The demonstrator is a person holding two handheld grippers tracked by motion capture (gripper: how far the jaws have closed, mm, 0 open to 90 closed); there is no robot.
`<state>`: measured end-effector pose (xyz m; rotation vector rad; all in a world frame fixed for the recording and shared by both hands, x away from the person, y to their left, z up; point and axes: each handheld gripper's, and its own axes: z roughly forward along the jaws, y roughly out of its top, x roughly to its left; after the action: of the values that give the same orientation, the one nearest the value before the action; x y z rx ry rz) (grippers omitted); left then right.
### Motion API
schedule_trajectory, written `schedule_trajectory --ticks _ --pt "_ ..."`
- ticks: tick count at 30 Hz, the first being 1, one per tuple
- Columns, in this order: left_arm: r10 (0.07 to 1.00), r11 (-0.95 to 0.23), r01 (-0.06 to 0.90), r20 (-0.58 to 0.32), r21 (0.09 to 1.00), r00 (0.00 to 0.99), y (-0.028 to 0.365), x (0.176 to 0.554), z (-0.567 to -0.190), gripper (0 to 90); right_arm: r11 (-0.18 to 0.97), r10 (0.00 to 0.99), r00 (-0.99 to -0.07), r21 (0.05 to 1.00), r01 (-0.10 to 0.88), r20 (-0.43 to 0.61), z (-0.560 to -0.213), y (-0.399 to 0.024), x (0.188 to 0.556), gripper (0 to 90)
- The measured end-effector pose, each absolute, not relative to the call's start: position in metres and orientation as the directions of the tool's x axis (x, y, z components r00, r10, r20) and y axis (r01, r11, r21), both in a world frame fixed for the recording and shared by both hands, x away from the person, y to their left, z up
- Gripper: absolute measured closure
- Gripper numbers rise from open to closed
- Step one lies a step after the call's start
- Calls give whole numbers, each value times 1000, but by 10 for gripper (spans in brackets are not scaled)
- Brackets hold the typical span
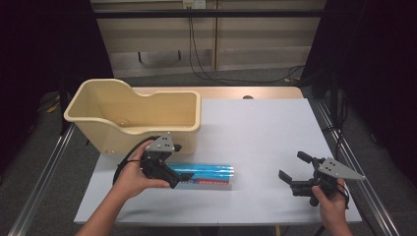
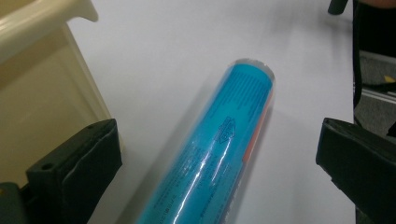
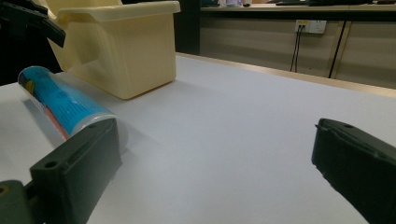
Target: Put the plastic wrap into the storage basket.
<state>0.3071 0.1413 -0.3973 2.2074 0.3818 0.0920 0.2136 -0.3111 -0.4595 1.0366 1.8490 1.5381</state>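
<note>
Cream plastic bin (image 1: 133, 115) stands at far left. Left gripper (image 1: 181, 178), jaws apart, straddles the blue plastic-wrapped cylindrical tube (image 1: 209, 175) lying on the white table (image 1: 265, 132) before the bin: the approach step. Closing on the tube likely comes next. Right gripper (image 1: 294, 171) waits open, well apart.

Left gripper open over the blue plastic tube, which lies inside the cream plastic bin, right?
Not quite: the blue plastic tube lies on the white table in front of the cream plastic bin, as the high view shows. The left gripper is open over it.
</note>
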Motion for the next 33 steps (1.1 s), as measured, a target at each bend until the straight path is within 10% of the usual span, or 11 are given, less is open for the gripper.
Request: schedule_trajectory --ticks 33 --pt "41 -955 28 38 294 998 85 321 -421 160 76 804 -589 969 236 80 -461 -312 215 9"
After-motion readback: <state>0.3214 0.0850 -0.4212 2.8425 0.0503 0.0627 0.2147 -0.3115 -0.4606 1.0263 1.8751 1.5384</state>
